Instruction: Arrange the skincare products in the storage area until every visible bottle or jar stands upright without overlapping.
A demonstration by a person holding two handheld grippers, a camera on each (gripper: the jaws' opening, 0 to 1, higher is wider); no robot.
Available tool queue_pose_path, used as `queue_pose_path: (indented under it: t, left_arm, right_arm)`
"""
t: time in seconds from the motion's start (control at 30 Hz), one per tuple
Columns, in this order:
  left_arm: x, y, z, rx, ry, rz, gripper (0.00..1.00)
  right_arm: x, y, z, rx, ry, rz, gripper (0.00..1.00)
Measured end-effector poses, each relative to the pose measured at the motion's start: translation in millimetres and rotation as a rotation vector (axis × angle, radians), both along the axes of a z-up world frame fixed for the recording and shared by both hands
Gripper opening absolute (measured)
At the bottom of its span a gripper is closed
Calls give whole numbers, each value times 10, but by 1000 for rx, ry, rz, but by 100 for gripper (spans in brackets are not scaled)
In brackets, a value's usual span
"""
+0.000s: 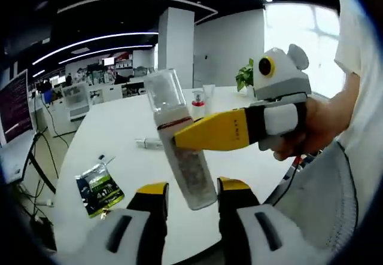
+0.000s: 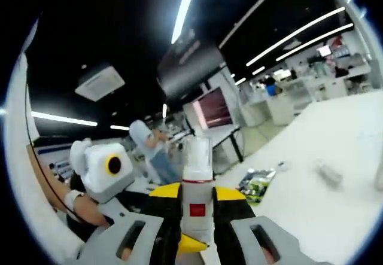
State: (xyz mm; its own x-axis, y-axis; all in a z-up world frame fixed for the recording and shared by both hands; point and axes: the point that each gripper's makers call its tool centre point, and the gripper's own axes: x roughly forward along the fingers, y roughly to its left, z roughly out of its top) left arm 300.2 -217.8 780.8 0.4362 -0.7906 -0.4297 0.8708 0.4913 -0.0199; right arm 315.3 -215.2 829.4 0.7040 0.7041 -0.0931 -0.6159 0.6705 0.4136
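Note:
A slim skincare bottle (image 1: 179, 151) with a clear cap and a red band is held tilted in the air above the white table (image 1: 114, 133). Its lower end sits between the yellow-tipped jaws of my left gripper (image 1: 192, 194), which close on it. My right gripper (image 1: 179, 138) comes in from the right, held by a hand (image 1: 311, 130), and clamps the bottle at the red band. In the right gripper view the same bottle (image 2: 197, 208), with a red square label, stands between my right gripper (image 2: 197, 202) jaws, and the left gripper (image 2: 190, 244) reaches in from the lower left.
A green and black sachet (image 1: 99, 187) lies near the table's front edge and a small tube (image 1: 149, 143) lies further in. At the far side are a red-capped little bottle (image 1: 197, 104), a clear cup (image 1: 209, 91) and a plant (image 1: 244, 76). Desks and monitors lie beyond.

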Motion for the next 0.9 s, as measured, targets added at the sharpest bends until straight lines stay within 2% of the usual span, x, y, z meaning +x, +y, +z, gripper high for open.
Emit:
queue_pose_path:
  t: [0.17,0.27,0.33,0.37,0.43,0.6,0.7,0.8,0.9]
  left_arm:
    - [50,29,63,-29,-17,19,20]
    - [-8,-9,11,13,-45,-15,19]
    - [-14,4,-34,21,-12,-12,19]
    - [-44,15,-70,21,43,-17,19]
    - [-30,21,-67,29,18,-23,18]
    - [-72,6,-79,45,3,-45,18]
    - [-86,11,-105,64,1,-49,18]
    - [-97,-11,-110,77,-25,-62,18]
    - [-101,-35,-143,87,-22,-70,19]
  right_arm:
    - [-72,-20,-97,-7,28,5,13]
    - [-98,-9,-131,-23,35,14,14]
    - [-104,0,-176,-31,53,20,14]
    - [-107,5,-201,-25,71,21,14]
    - [-106,11,-215,2,94,19,14]
    - [-117,43,-233,25,128,27,16]
    - [-128,48,-268,18,147,28,16]
    - [-141,16,-281,0,148,31,15]
    - [-152,-4,-311,-18,157,34,14]
